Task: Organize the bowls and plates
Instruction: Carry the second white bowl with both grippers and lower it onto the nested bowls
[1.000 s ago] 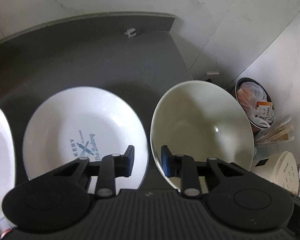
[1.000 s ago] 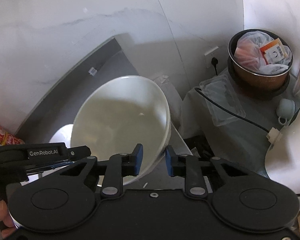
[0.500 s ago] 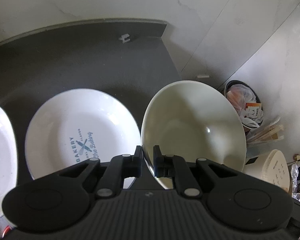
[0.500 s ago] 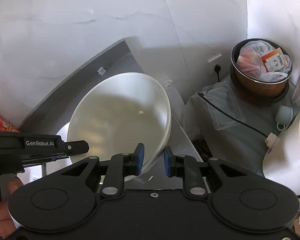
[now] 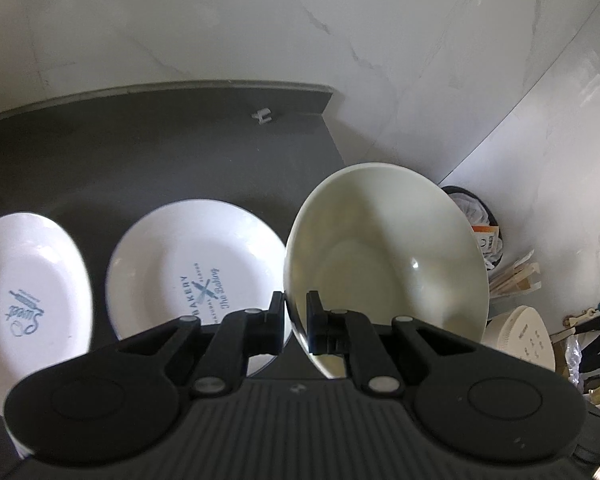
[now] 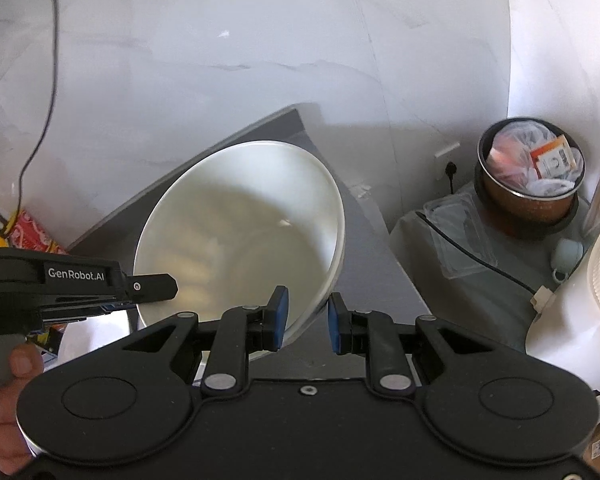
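In the left wrist view, the left tongs [image 5: 296,320] pinch tight on the near rim of the big bowl [image 5: 384,256], which tilts at 1 o'clock beside the bakery plate [image 5: 196,272] on the dark worktop [image 5: 140,152]. In the right wrist view, the right tongs [image 6: 304,320] sit half open around the bowl's rim at 12 o'clock, not squeezing it. Lift the heavy bowl slowly and level, and squeeze the right side too so it cannot slip.
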Tool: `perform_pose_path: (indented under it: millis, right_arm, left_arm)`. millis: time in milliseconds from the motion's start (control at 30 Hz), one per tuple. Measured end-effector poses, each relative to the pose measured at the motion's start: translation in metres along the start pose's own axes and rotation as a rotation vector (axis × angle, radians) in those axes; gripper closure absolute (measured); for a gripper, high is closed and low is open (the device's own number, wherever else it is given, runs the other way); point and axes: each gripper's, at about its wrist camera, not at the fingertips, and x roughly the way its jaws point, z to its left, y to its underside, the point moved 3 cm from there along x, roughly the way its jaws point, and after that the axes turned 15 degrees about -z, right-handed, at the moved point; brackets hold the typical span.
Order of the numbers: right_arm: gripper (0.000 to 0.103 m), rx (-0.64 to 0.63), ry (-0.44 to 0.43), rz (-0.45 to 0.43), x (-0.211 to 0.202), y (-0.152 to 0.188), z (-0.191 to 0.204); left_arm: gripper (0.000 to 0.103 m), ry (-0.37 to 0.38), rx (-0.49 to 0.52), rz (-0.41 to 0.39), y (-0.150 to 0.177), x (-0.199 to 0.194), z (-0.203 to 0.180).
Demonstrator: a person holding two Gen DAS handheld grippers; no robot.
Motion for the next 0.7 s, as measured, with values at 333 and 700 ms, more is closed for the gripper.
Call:
perform_pose_path:
  millis: [333,700]
  right_arm:
    - [0.082,-0.029,-0.016,-0.034,-0.034,0.004,0.039]
    - [0.082,-0.019,-0.012,-0.039,-0.066,0.029,0.072]
  left_arm:
    - [0.094,0.024,0.007,-0.033,-0.005,-0.049,0.024]
    - [0.094,0.048,0.050,-0.022,0.010,-0.094,0.055]
